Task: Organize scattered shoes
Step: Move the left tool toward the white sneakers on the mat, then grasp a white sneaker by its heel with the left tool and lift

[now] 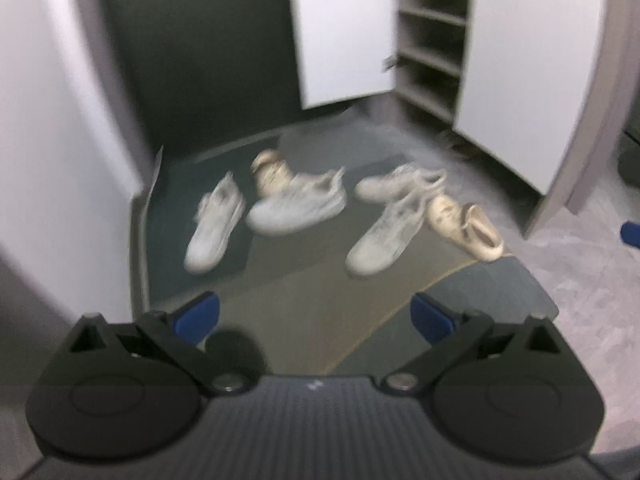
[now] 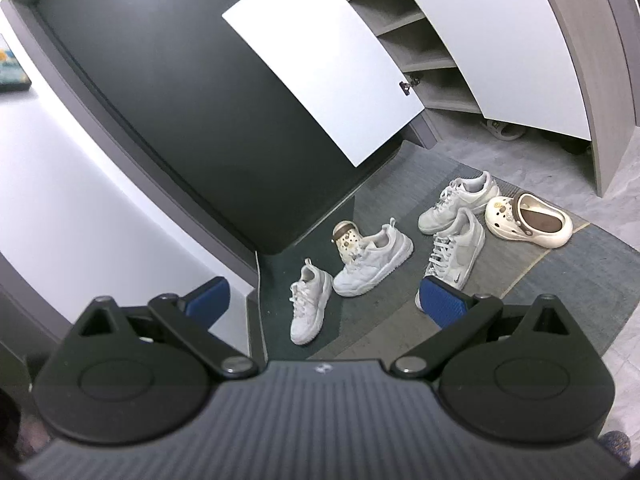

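Looking along both grippers, we found six shoes lying loose on the mat (image 2: 560, 280) by the dark door, none of them paired or lined up. Going from left to right, the leftmost sneaker (image 2: 310, 304) lay with its long axis running roughly toward us, toe nearest. Just beside it the second sneaker (image 2: 372, 264) lay crosswise, and a cream clog (image 2: 347, 240) stood tipped against its heel end, touching it. Further right, two more sneakers sat close together: the far sneaker (image 2: 460, 200) crosswise, the near sneaker (image 2: 456, 256) pointing down toward us at a slant. The second clog (image 2: 528, 220) lay at the right end, just beside that pair, its opening turned up.

Our left gripper (image 1: 316, 316) hung well above the mat with its blue pads spread wide and nothing between them. Our right gripper (image 2: 324, 300) was likewise spread and empty; in its view the right pad overlapped the toe of the near sneaker, though we could not tell how far above it we were.

The shoe cabinet (image 2: 420, 40) stood open beyond and to the right, its shelves mostly bare. We judged the right hand the nearer to the right-hand group, and the left to the leftmost sneaker.
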A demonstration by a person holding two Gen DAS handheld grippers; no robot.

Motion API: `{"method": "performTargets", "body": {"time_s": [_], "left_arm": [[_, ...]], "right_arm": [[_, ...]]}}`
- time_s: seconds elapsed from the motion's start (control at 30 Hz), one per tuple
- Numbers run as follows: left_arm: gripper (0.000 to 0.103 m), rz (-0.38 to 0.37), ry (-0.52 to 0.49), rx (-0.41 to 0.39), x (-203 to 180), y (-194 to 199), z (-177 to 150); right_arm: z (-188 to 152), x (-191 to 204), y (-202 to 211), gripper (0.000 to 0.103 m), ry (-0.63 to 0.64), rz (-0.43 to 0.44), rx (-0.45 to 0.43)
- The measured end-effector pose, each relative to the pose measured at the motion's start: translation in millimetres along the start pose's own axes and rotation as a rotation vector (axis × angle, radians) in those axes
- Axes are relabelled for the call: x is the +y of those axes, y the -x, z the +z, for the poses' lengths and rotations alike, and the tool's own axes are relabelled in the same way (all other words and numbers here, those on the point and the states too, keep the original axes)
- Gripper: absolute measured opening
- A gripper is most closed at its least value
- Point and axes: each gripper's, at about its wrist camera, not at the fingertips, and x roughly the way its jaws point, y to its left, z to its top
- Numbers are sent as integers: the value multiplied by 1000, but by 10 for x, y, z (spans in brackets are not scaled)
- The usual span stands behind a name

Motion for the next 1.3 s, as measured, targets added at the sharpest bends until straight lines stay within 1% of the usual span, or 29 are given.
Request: {"method": "performTargets", "body": {"time_s": [0.07, 0.2, 0.3, 0.37, 0.43, 0.5, 0.53, 0.57, 0.63, 0.7, 0.73, 0.8, 0.83, 0.9, 1.0, 1.1, 1.2, 1.23, 1.3], "left_arm": [[103, -18, -52, -2, -111, -114, 105], [103, -82, -172, -22, -387, -699, 203], [103, -130, -262, -38, -594, -1138, 277], [103, -146, -286, -34, -659, -1414, 265], [103, -164, -269, -1, -682, -1991, 250], [103, -177, -246, 35, -695, -2608, 232], [103, -176, -238, 51, -698, -2877, 217], [103, -172, -239, 66, -704, -3102, 211], [103, -155, -262, 92, -729, -3519, 215], [103, -126, -303, 107, -773, -3991, 233], [103, -122, -306, 112, -772, -4261, 234], [103, -130, -294, 142, -728, -4675, 233], [103, -119, -296, 154, -722, -4835, 237], [103, -102, -308, 168, -718, -5120, 256], [103, -138, -317, 165, -718, -5411, 299], [103, -157, -284, 168, -697, -5681, 346], [103, -222, -223, 181, -675, -5853, 389], [103, -231, -225, 187, -700, -5896, 389], [102, -229, -262, 203, -790, -5972, 367]], "right_arm": [[47, -54, 27, 103, -4, -3, -7], [219, -370, 21, 103, -16, -30, 5], [312, -665, -120, 103, 7, -64, 41], [335, -836, -249, 103, 38, -91, 61], [319, -1137, -525, 103, 88, -161, 92], [212, -1542, -915, 103, 115, -243, 109], [150, -1706, -1064, 103, 119, -270, 109], [89, -1826, -1160, 103, 116, -281, 103], [-204, -2242, -1573, 103, 84, -309, 86], [-474, -2544, -1873, 103, 21, -298, 110], [-597, -2665, -2007, 103, 9, -293, 128], [-761, -2784, -2186, 103, 43, -292, 167], [-842, -2843, -2276, 103, 60, -291, 187], [-1009, -2989, -2521, 103, 66, -310, 236], [-1138, -3054, -2667, 103, 54, -278, 262], [-1280, -3079, -2747, 103, 72, -285, 295], [-1350, -3143, -2781, 103, 58, -290, 319], [-1387, -3170, -2785, 103, 48, -294, 325], [-1475, -3231, -2815, 103, 19, -311, 338]]}}
